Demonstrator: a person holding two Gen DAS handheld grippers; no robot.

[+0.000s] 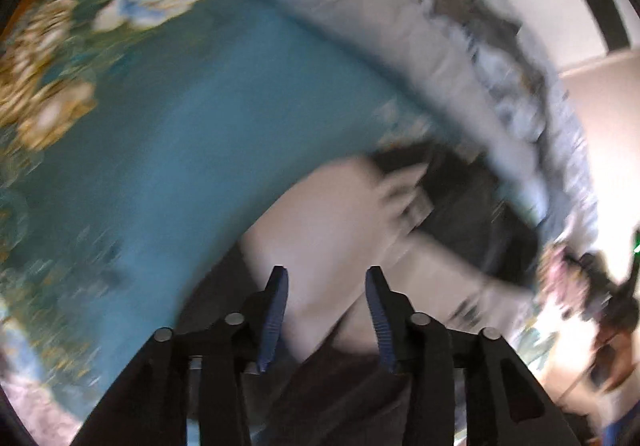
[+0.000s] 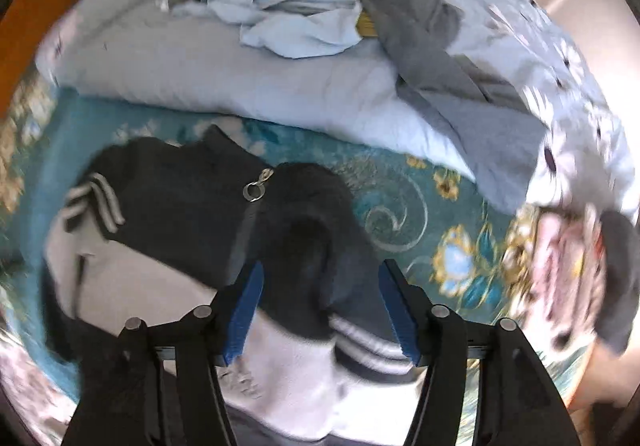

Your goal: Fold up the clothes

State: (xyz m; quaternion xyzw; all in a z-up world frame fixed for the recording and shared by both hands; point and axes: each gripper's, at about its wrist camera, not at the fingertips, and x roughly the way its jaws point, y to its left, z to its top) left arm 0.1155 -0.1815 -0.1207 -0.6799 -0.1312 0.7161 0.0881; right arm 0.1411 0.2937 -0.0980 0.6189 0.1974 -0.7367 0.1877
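A black and cream zip jacket [image 2: 180,206] with striped cuffs lies on a teal floral bedspread [image 2: 420,206]. Its zipper ring [image 2: 254,190] shows near the collar. My right gripper [image 2: 320,274] hovers open just above the jacket's dark sleeve [image 2: 320,238] and striped cuff [image 2: 368,350], nothing between its blue pads. In the blurred left wrist view the same jacket [image 1: 332,214] shows its cream panel and black part. My left gripper [image 1: 326,274] stands open over the cream panel, holding nothing.
A folded pale blue duvet [image 2: 224,74] lies behind the jacket. On it sits a heap of clothes: a light blue garment [image 2: 296,22] and a grey one [image 2: 416,30]. More bundled clothes [image 2: 576,270] sit at the right. The bedspread [image 1: 200,118] spreads left of the jacket.
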